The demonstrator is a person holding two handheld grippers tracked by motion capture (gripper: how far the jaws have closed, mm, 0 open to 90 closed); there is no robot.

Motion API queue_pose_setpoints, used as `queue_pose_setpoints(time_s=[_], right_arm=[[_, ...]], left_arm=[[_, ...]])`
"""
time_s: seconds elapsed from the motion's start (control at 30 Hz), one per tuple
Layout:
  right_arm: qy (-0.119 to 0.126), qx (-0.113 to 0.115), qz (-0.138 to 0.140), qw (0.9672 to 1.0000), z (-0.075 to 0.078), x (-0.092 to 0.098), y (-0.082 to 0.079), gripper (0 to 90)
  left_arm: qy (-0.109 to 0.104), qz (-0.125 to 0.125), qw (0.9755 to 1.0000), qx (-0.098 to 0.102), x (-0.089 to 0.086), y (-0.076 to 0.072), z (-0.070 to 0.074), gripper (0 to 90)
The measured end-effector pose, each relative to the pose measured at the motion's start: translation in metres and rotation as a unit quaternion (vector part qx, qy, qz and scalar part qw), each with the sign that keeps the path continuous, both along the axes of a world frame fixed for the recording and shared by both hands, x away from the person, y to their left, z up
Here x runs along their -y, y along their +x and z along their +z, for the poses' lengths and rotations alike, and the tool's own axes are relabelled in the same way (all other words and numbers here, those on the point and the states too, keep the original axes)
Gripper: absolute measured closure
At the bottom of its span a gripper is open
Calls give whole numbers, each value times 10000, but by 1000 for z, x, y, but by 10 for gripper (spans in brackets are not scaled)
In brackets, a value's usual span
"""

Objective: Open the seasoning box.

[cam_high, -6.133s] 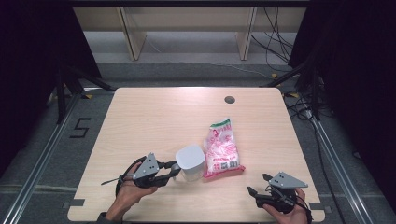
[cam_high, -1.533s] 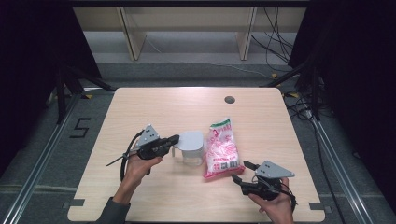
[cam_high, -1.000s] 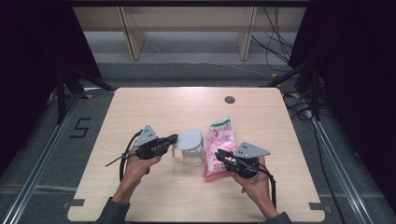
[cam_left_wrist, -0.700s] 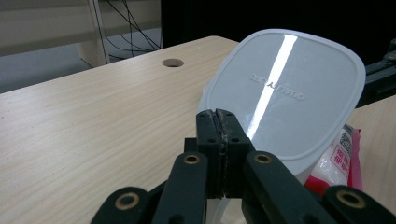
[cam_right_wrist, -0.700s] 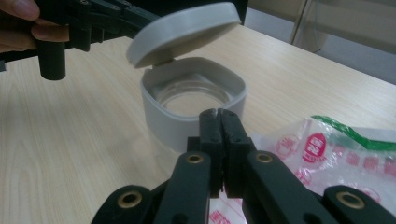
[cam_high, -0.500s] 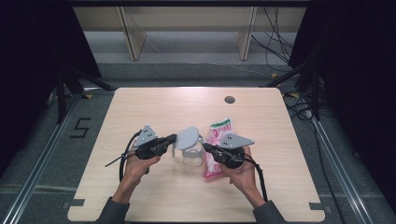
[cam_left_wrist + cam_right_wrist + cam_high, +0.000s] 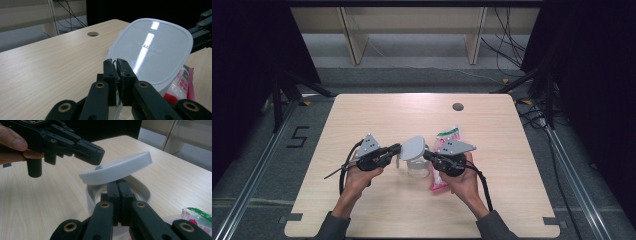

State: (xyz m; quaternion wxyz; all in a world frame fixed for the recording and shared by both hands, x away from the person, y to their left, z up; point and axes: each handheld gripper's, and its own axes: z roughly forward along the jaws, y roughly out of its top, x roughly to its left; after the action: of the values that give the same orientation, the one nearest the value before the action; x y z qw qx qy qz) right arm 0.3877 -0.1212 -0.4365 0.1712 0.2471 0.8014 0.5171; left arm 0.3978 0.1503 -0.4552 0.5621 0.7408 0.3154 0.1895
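A clear plastic container (image 7: pixel 417 169) stands mid-table, its wall (image 7: pixel 91 197) pale and round. Above it a white lid (image 7: pixel 413 147) is tilted up on one side. My left gripper (image 7: pixel 398 148) is shut on the lid's near edge; in the left gripper view the jaws (image 7: pixel 116 63) pinch it, and the lid (image 7: pixel 150 47) reads "QUALITY LIFE". My right gripper (image 7: pixel 427 155) is shut on the container's near rim (image 7: pixel 118 184), under the raised lid (image 7: pixel 117 168). A pink snack bag (image 7: pixel 441 181) lies flat beside the container, partly under my right hand.
A round cable hole (image 7: pixel 457 106) sits at the table's far side (image 7: pixel 92 33). The bag's green-topped end (image 7: pixel 198 216) shows low right in the right gripper view, and my left gripper (image 7: pixel 75 143) hangs above the lid there. Bare wood spreads left and right.
My right gripper came in from the front right edge, across the bag, and shut on the container's rim. The left gripper has lifted the lid off so it tilts up.
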Motion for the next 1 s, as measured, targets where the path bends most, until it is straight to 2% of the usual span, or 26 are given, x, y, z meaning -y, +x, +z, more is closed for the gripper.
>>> queue_pose_setpoints(time_s=[0.03,0.07,0.13,0.2,0.27,0.3,0.33,0.4,0.43,0.47,0.53,0.57,0.63,0.67,0.73,0.83,0.87,0.97,1.0], right_arm=[[20,70,77,9999,0,-1,1,900],[-21,90,52,9999,1,-1,1,900],[-34,95,70,9999,2,-2,1,900],[-19,60,46,10000,3,-3,0,900],[-12,154,88,9998,3,-4,1,900],[103,17,50,9999,4,-6,0,900],[28,103,82,9999,5,-5,1,900],[28,137,107,9998,6,-6,2,900],[60,169,70,9998,7,-9,2,900],[72,107,61,9999,8,-11,0,900],[42,167,146,9997,8,-12,1,900],[-12,241,196,9995,10,-15,1,900],[6,156,203,9997,11,-19,-1,900],[6,156,203,9997,11,-19,-1,900],[31,302,193,9994,11,-22,-1,900],[55,265,323,9991,12,-27,-2,900],[-9,290,298,9991,12,-28,-2,900],[34,285,214,9994,11,-30,-3,900],[26,301,261,9992,11,-33,-2,900]], left_arm=[[26,-50,10000,7,-1,-2,1,730],[-65,-41,10000,-24,-1,-4,1,654],[-57,-27,9999,-79,-4,-10,2,556],[-21,20,10000,-83,-8,-17,3,523],[-30,55,9999,-97,-15,-22,2,470],[-11,84,9999,-121,-18,-25,2,423],[-34,176,9996,-221,-23,-32,0,409],[-37,129,9997,-227,-24,-34,-3,394],[7,159,9996,-234,-25,-37,-5,374],[118,135,9995,-265,-26,-43,-10,365],[162,149,9993,-296,-26,-45,-13,358],[230,173,9993,-250,-26,-47,-17,347],[209,220,9992,-268,-25,-49,-19,338],[205,153,9993,-281,-23,-51,-21,338],[240,87,9993,-289,-20,-55,-24,334],[314,105,9989,-330,-16,-60,-31,318],[314,105,9989,-330,-16,-60,-31,314],[399,138,9985,-359,-16,-62,-36,310],[414,148,9983,-382,-16,-62,-38,307]])
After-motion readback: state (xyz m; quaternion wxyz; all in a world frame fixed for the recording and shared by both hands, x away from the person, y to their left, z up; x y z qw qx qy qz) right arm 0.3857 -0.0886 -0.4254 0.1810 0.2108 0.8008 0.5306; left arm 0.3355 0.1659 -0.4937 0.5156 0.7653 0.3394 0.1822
